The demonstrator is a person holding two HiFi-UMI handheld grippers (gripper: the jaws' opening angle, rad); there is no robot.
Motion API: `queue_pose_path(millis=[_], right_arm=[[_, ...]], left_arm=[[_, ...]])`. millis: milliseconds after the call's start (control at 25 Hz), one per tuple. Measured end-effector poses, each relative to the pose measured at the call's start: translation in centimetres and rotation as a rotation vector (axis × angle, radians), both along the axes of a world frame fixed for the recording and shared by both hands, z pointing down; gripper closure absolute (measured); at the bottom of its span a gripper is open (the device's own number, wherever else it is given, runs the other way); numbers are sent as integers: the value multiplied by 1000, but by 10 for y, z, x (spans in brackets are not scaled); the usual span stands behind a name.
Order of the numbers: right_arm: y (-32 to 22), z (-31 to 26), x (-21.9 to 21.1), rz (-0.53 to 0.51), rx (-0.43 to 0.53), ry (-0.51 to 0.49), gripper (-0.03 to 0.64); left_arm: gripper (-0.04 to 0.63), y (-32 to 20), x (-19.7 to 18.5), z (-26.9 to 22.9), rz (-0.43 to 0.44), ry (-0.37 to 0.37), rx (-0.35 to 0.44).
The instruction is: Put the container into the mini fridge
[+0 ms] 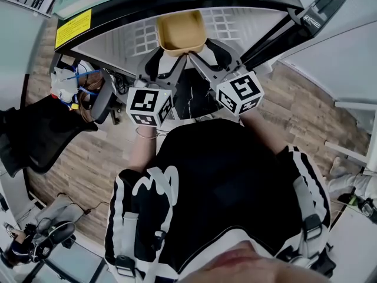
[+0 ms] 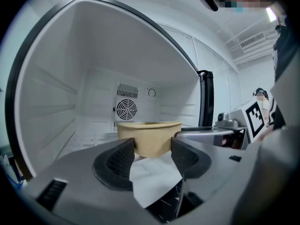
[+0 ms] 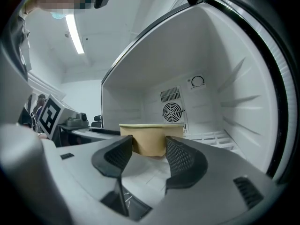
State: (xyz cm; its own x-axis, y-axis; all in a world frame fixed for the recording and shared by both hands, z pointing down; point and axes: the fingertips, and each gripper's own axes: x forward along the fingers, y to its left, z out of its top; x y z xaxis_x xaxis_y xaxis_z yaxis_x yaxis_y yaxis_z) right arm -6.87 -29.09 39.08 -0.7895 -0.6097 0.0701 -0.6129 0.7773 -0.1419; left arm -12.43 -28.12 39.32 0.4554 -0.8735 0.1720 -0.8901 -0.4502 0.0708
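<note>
Lowest in the head view is the person's black top with white stripes point(image 1: 218, 187), above a wood-plank floor point(image 1: 88, 158). Higher up, at the middle of the frame, two cubes with square black-and-white markers sit side by side, one on each gripper. From them the left gripper point(image 1: 166, 61) and the right gripper point(image 1: 197, 56) angle inward and meet at the near edge of a tan, open-topped container point(image 1: 181, 31) at upper centre. In the left gripper view, the left gripper point(image 2: 153, 146) has its two dark, textured jaws pinching the lower, narrower part of the container point(image 2: 149, 135), whose rim spreads wider than the gap above them. The right gripper view shows the same: the right gripper point(image 3: 149, 146) clamps the container point(image 3: 150, 137) between its jaws. The container sits at the mouth of the open mini fridge point(image 1: 118, 37), over its white interior, with the dark door point(image 1: 312, 16) swung out at upper right. Farthest back, on the fridge's white rear wall, is a round fan grille point(image 2: 126, 109).
</note>
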Motion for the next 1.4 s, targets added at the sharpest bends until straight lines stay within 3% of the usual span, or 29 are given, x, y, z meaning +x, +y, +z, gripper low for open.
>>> queue_pose_path(millis=[1400], right_arm=[[-26,3,-9,6,-19,21,388]], left_arm=[[350,-26,-10,4,-10,32,-45]])
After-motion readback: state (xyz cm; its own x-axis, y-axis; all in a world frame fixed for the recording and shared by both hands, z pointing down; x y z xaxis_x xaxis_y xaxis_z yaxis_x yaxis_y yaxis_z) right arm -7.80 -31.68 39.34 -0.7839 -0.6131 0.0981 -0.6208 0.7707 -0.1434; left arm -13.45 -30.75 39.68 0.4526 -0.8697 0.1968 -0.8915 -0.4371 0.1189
